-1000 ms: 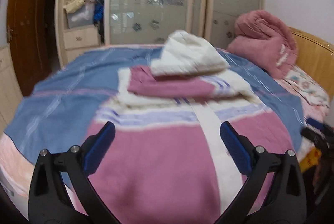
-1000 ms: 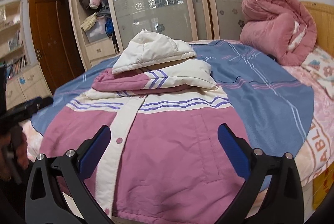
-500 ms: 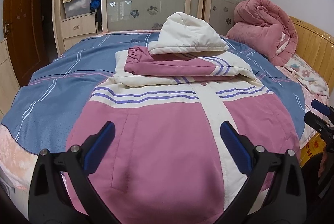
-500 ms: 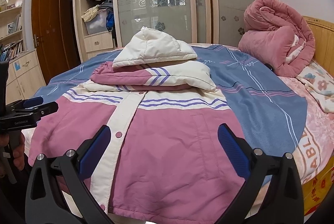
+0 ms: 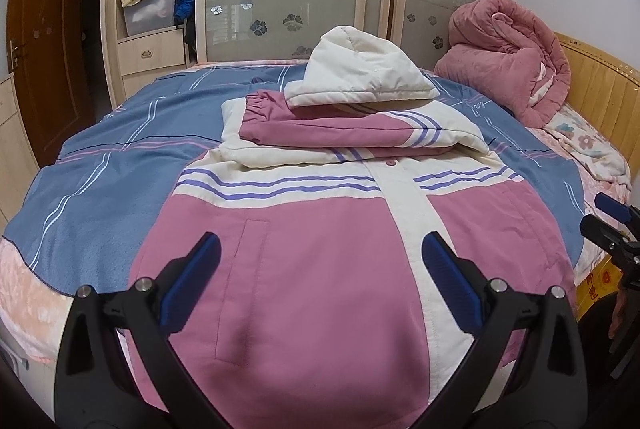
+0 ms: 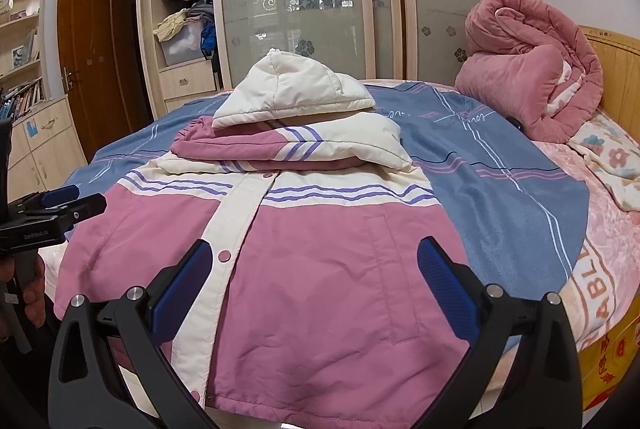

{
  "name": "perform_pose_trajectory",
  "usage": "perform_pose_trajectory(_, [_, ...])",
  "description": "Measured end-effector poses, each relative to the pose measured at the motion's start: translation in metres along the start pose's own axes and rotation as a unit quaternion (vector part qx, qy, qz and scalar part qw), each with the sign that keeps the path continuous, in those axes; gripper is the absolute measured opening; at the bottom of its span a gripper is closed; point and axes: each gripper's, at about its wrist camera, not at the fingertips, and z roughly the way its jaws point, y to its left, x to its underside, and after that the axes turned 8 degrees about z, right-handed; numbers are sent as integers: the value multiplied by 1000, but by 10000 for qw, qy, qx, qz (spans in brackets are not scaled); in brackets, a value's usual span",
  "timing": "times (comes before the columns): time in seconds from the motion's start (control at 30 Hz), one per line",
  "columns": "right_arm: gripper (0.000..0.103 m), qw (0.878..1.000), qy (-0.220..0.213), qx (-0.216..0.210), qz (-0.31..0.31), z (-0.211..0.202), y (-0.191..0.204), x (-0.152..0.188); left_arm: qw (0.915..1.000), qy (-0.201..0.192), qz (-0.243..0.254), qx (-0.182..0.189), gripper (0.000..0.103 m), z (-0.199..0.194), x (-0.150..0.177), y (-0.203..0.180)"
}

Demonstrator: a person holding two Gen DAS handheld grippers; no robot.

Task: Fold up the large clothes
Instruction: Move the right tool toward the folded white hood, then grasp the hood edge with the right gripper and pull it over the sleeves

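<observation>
One padded pink-and-cream hooded jacket [image 5: 320, 269] lies front-up on the blue striped bedspread [image 5: 100, 169], hem at the bed's near edge, hood toward the far edge, its long axis running straight away from both tools. Two sleeves appear folded across the chest, though only the upper one shows clearly. The left gripper [image 5: 320, 281] hovers over the hem's left half, the right gripper [image 6: 312, 281] over its right half, each about equally near, fingers spread wide and holding nothing.
</observation>
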Motion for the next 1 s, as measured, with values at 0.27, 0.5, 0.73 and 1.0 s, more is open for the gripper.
perform_pose_trajectory(0.27, [102,9805,536,-1188,1471,29,-31,-38,9999,-6,-86,57,101,2,0,6])
perform_pose_trajectory(0.5, [82,9471,426,-1976,2495,112,-47,-124,9998,-69,-180,44,101,1,-2,11])
perform_pose_trajectory(0.73, [68,8748,842,-2140,4265,246,-85,-152,9995,-111,-284,-4,101,0,-3,21])
perform_pose_trajectory(1.0, [53,8290,899,-1808,5215,327,-102,-148,9990,-139,-416,48,101,0,-7,27])
